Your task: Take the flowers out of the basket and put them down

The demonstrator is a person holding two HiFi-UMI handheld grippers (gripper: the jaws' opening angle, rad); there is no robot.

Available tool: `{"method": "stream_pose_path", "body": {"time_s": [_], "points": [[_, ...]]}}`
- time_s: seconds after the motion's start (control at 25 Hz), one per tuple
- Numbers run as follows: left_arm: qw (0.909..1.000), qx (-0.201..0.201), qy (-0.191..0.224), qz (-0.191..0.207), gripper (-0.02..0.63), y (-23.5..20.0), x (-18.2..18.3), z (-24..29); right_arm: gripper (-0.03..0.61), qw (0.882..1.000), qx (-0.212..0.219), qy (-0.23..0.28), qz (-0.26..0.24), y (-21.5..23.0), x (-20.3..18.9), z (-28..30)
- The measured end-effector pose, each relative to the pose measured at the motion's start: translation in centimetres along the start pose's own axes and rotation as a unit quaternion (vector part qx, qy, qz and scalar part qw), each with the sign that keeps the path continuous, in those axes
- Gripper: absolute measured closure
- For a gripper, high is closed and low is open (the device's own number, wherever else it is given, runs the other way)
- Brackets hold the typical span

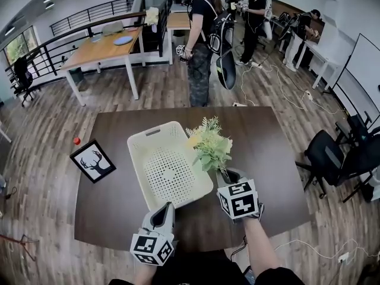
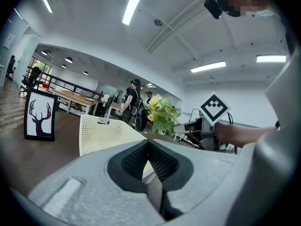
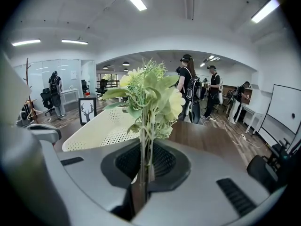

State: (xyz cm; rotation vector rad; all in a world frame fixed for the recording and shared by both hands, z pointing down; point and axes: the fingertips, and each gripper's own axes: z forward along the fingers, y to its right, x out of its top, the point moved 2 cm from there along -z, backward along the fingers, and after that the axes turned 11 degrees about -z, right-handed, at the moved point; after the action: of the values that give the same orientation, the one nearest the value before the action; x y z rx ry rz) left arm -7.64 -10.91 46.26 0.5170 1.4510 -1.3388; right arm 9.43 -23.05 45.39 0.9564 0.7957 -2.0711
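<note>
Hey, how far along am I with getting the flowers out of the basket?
Done: the flowers look lifted out of the basket, which appears empty. In hand: the right gripper is shut on their stems, holding them upright by the basket's right rim. Left: setting them down on the table.

Left tongs (image 2: 149, 163) — jaws drawn together, pinching the cream near rim of the perforated basket (image 2: 101, 132). The basket rests on the dark bench (image 2: 66, 142). To the right of the basket, the flowers (image 2: 162, 112) — yellow blooms among green leaves — are held clear of the bench, with their stems at the tip of the right tongs (image 2: 182, 126). A framed deer picture (image 2: 40, 114) stands upright at the left, apart from the basket.
</note>
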Motion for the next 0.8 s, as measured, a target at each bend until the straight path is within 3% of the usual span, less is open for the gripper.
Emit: {"method": "stream_pose_path", "body": {"time_s": [0.8], "points": [[0.9984,-0.045,-0.025,0.024,0.611,3.0,-1.4,2.3,0.546,0.998,-0.049,-0.013,0.031,3.1,-3.6,-2.4]]}}
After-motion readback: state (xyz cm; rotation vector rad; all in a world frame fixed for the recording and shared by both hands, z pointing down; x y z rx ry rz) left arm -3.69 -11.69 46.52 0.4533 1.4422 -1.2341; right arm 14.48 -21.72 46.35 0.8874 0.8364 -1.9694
